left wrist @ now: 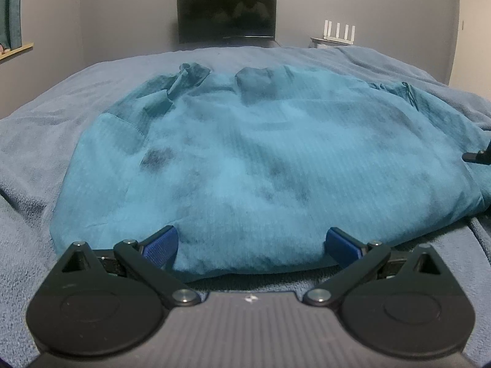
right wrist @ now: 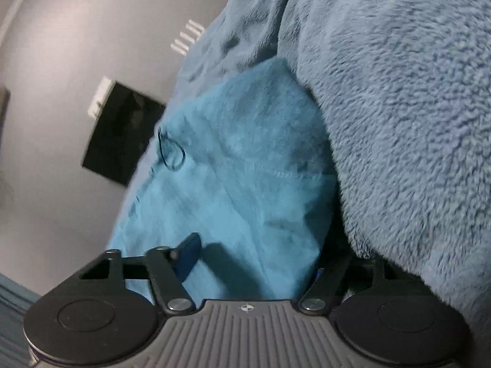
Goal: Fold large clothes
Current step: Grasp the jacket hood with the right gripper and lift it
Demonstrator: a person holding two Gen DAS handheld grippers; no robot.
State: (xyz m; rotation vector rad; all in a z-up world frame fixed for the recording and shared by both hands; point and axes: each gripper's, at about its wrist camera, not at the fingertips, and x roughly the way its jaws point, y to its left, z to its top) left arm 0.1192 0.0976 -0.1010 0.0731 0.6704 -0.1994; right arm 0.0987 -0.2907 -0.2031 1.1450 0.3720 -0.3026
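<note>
A large teal garment point(left wrist: 260, 159) lies spread on a grey-blue fleece blanket point(left wrist: 46, 141) on a bed. My left gripper point(left wrist: 251, 245) is open, its blue pads on either side of the garment's near edge, low over the blanket. My right gripper point(right wrist: 254, 260) is tilted sideways and open around the garment's right edge point(right wrist: 233, 190); its left blue pad point(right wrist: 188, 254) shows, and the right pad is mostly hidden under the cloth and the blanket point(right wrist: 399, 122). A dark cord loop point(right wrist: 170, 150) lies on the garment. The tip of the right gripper shows in the left wrist view point(left wrist: 478, 156).
A dark TV screen point(left wrist: 227, 13) hangs on the grey wall beyond the bed. A white router point(left wrist: 339, 33) stands at the back right. A wooden shelf point(left wrist: 15, 50) is at the left wall. The blanket bunches up high on the right.
</note>
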